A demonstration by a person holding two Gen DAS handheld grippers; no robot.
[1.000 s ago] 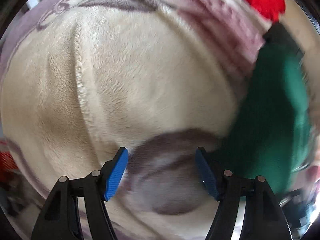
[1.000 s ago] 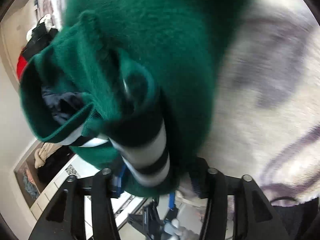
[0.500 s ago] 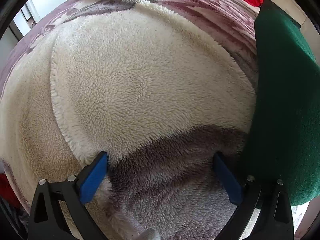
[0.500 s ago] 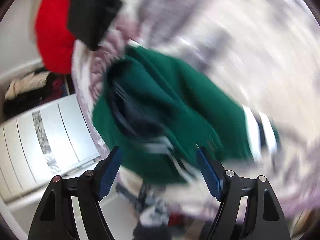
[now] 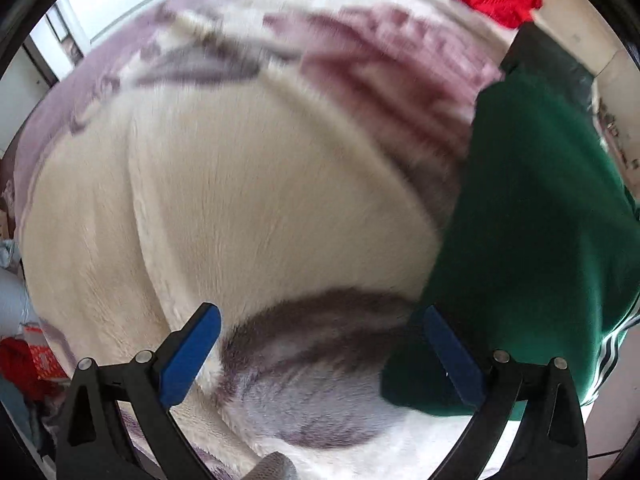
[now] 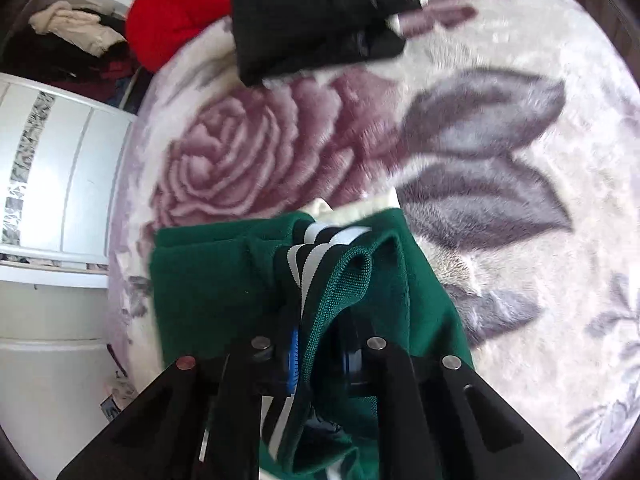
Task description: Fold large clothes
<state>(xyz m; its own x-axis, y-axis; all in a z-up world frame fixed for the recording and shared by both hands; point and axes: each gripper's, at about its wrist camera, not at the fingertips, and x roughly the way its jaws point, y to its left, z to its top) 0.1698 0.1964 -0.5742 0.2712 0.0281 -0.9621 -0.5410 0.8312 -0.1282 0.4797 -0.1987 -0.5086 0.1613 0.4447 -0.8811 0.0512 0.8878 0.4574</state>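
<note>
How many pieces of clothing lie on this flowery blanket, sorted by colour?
Green garment, striped trim, clamped in the right gripper: 1
Black garment, folded: 1
Red garment, at the blanket's edge: 1
Total: 3

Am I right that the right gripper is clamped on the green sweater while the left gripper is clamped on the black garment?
Not quite. The right gripper is indeed clamped on the green sweater, but the left gripper holds nothing: the left wrist view shows its jaws wide open above the floral blanket. The black garment lies untouched further up the blanket.
</note>
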